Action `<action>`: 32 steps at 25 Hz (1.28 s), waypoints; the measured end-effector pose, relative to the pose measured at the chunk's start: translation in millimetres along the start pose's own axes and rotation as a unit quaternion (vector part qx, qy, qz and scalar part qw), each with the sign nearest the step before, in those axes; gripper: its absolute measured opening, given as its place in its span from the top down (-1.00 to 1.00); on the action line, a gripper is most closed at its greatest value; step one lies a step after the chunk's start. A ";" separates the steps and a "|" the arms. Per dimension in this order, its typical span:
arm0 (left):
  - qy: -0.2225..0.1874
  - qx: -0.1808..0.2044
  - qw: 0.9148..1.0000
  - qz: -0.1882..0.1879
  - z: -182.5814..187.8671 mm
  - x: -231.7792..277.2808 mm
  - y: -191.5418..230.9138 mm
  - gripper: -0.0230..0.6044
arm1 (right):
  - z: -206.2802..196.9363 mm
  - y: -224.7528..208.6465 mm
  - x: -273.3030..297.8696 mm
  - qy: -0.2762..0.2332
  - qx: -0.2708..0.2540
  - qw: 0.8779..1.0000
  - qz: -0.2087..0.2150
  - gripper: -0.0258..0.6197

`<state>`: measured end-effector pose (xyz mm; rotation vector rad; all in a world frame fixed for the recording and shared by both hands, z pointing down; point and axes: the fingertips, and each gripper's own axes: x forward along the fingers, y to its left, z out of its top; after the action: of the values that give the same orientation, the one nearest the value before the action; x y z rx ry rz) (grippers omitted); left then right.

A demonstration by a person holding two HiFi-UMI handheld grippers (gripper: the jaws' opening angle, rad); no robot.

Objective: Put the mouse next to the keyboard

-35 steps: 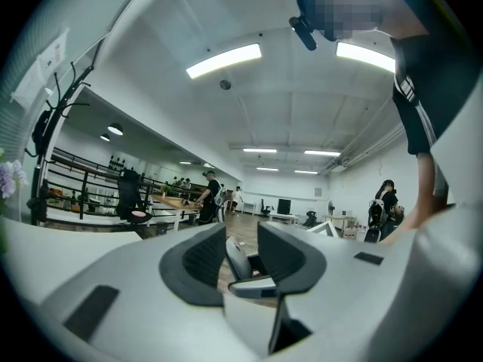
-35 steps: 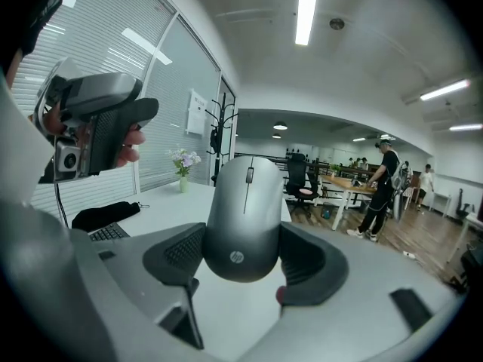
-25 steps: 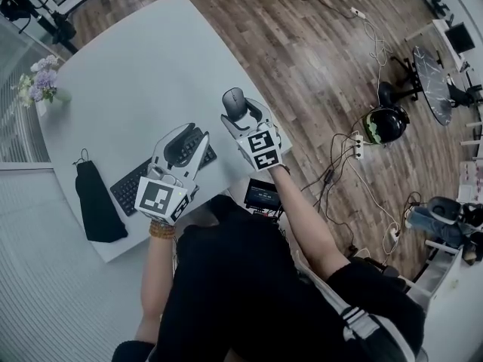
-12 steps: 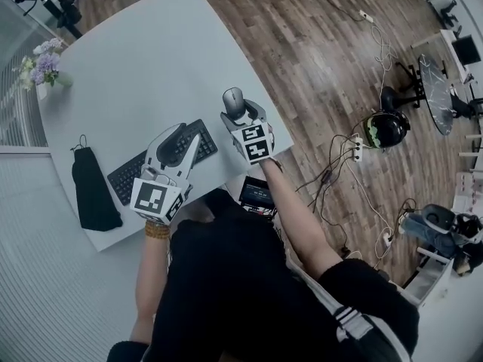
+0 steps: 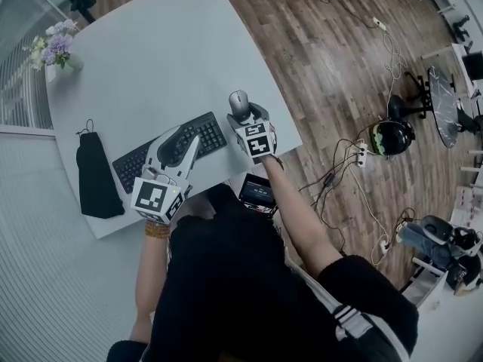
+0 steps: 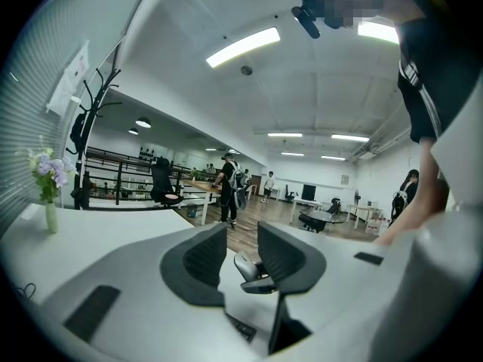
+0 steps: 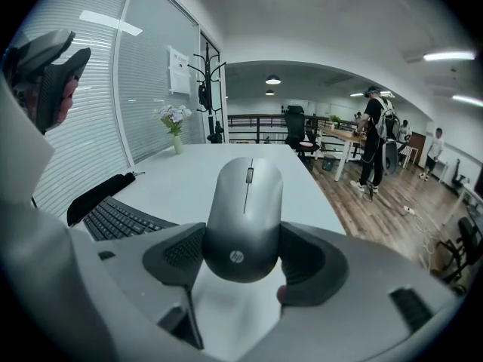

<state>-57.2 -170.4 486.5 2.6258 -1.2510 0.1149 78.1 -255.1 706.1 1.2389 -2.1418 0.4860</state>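
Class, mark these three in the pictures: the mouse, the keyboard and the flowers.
mouse (image 7: 243, 213): right gripper view, grey back below the wheel.
keyboard (image 5: 210, 134): head view, keys at its right end.
flowers (image 5: 59, 44): head view, purple blossoms.

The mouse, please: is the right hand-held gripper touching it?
Touching. The right gripper view shows the mouse clamped between both pads of the right hand-held gripper.
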 end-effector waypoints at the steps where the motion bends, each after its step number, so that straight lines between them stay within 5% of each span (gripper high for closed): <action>1: 0.002 -0.001 1.000 0.003 -1.2 -2.6 1.6 0.53 | -2.6 2.1 2.6 0.004 -0.002 1.000 0.001 -0.02; 32: 0.027 -0.014 0.999 0.044 -21.0 -32.1 22.0 0.53 | -95.8 15.7 43.8 0.143 0.000 0.990 0.011 -0.02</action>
<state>-93.9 -154.5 505.3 2.5282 -1.3401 0.1808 78.8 -219.8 806.6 1.0751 -1.9126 0.6326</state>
